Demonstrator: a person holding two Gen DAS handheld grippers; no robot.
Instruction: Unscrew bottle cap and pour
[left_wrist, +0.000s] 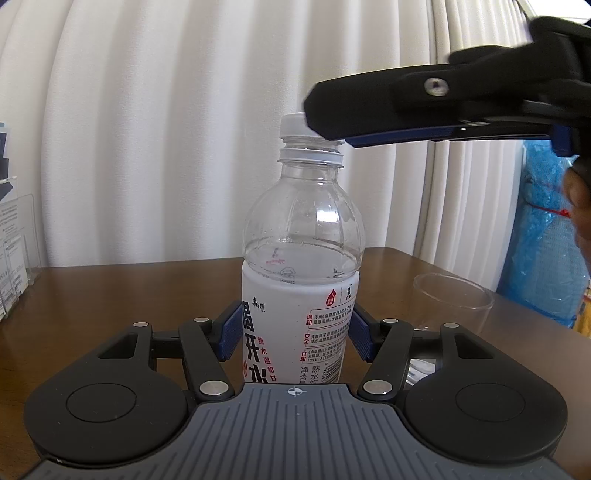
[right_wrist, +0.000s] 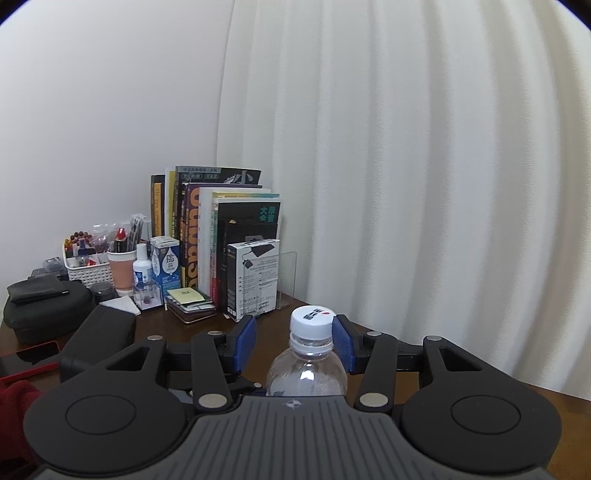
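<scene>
A clear plastic water bottle (left_wrist: 299, 229) with a white label stands upright on the brown table (left_wrist: 110, 295). My left gripper (left_wrist: 295, 332) is shut on its labelled body, blue pads pressing both sides. The white cap (left_wrist: 291, 125) sits on the neck. One black finger (left_wrist: 369, 103) of my right gripper reaches in from the upper right and covers the cap's right side. In the right wrist view the cap (right_wrist: 312, 321) lies between the pads of my right gripper (right_wrist: 294, 341), which is open. Its right pad is next to the cap and its left pad stands clearly apart. An empty clear glass (left_wrist: 454, 306) stands right of the bottle.
White curtains hang behind the table. A row of books (right_wrist: 221, 229), a white box (right_wrist: 255, 280), a small basket (right_wrist: 85, 266) and a black case (right_wrist: 48, 310) crowd the table's far left. A blue plastic bag (left_wrist: 546, 240) is off the table's right edge.
</scene>
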